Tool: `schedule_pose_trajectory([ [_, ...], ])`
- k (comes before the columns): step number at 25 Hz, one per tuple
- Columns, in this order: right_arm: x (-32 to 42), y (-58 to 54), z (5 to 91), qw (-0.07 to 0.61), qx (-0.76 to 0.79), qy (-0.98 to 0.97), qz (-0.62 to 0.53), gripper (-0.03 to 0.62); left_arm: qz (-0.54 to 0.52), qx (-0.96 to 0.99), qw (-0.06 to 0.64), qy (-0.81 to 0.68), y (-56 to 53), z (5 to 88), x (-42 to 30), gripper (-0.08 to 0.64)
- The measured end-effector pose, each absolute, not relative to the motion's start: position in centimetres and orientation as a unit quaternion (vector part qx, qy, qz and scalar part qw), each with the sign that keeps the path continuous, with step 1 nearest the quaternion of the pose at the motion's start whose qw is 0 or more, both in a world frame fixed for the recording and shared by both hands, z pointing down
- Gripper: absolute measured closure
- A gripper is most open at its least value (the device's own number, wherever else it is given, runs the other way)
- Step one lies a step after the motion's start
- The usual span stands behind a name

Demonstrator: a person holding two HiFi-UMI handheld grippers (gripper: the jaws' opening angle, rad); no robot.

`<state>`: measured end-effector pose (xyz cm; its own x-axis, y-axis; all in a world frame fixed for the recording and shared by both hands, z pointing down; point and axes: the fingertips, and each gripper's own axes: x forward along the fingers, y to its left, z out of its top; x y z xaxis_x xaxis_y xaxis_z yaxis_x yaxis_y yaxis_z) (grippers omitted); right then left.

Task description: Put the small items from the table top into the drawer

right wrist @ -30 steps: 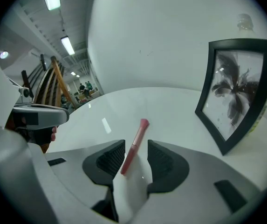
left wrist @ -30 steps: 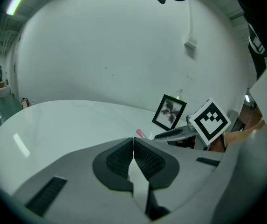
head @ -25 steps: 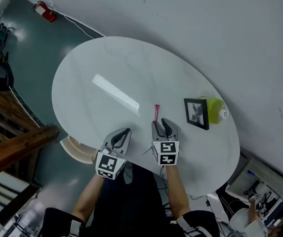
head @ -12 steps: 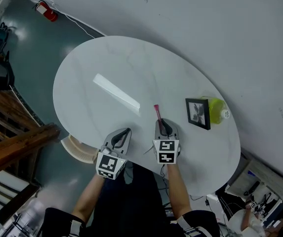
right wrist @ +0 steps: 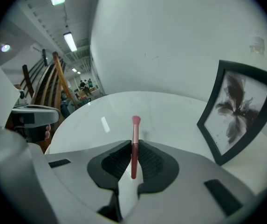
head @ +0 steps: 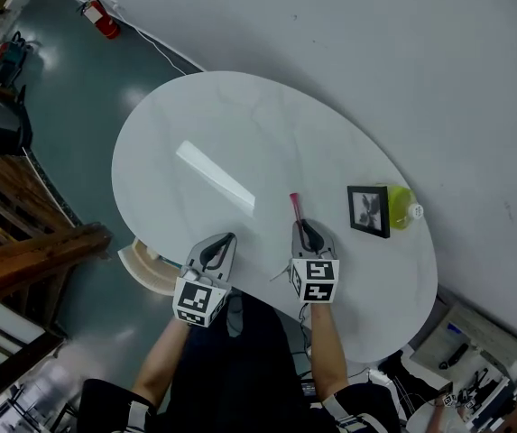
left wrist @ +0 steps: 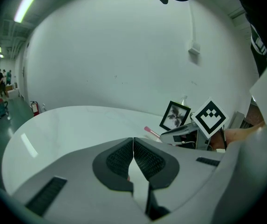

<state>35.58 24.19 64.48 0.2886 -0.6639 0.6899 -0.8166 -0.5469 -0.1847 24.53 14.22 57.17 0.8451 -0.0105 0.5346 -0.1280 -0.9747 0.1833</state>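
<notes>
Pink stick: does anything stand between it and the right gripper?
Nothing visible does. The right gripper, its jaws having just been closing, grips the pink stick directly. The picture frame stands apart to its right.

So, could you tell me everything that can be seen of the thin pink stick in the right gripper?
The pink stick is thin and straight, like a small cosmetic brush: dark red handle, paler pink middle, rounded pink tip. The right gripper has just been closing, and its fingers now pinch the handle from both sides. The tip points forward, away from the person, over the white table. It seems lifted off the tabletop, but I cannot be sure. Nothing else touches it.
</notes>
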Motion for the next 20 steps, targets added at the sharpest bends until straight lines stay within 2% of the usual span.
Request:
schedule_pose_trajectory([
  [8,32.8,21.0,58.9,0.104,0.798,-0.498,0.323,0.529,0.245,0.961,0.100,-0.082,10.7,53.7,20.5,0.540],
  [20,24.6,12.9,52.3,0.109,0.771,-0.565,0.272,0.529,0.201,0.964,0.094,-0.146,4.6,48.6,11.4,0.540],
])
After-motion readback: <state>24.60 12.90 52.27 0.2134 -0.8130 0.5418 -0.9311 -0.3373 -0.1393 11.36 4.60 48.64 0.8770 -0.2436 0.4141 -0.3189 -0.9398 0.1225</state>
